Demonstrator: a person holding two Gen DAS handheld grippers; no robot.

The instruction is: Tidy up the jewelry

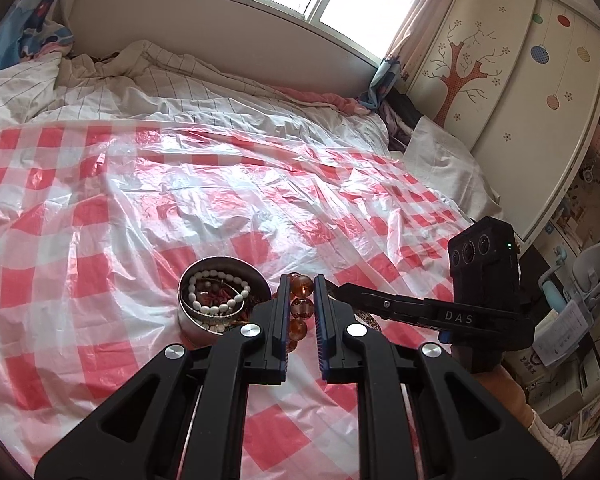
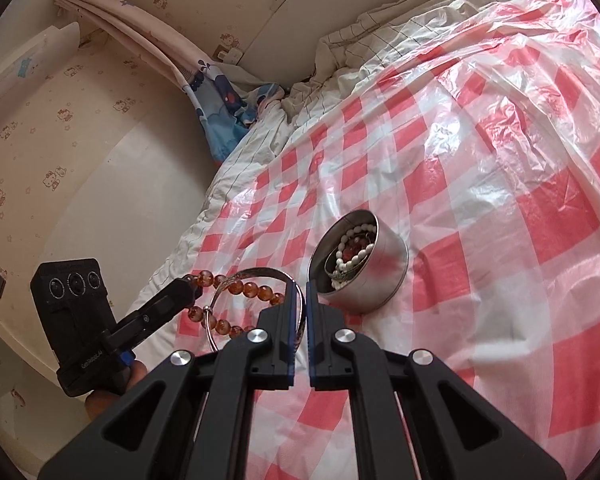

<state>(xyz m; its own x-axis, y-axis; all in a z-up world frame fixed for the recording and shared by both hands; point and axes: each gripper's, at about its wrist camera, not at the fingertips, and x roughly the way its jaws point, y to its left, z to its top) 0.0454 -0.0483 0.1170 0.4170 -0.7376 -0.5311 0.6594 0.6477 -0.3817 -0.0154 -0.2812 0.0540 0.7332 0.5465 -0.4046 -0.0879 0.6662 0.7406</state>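
My left gripper (image 1: 302, 280) is shut on a string of amber beads (image 1: 301, 307), which hangs between its pads above the bed. In the right wrist view that same bracelet (image 2: 244, 289) dangles from the left gripper (image 2: 192, 289) at the left. My right gripper (image 2: 302, 286) is shut on a thin silver bangle (image 2: 260, 271), which loops across the amber beads. Whether the two are linked I cannot tell. From the left wrist view the right gripper (image 1: 334, 286) reaches in from the right. A round metal tin (image 1: 188, 320) (image 2: 388, 264) holding a white pearl bracelet (image 1: 220, 308) and other pieces sits just beyond both grippers.
A red-and-white checked plastic sheet (image 1: 180, 200) covers the bed. A rumpled grid-pattern duvet (image 1: 160, 80) lies at its far side under the window. A wardrobe (image 1: 520, 100) stands to the right. A person's hand (image 2: 100, 400) holds the left gripper near the bed's edge.
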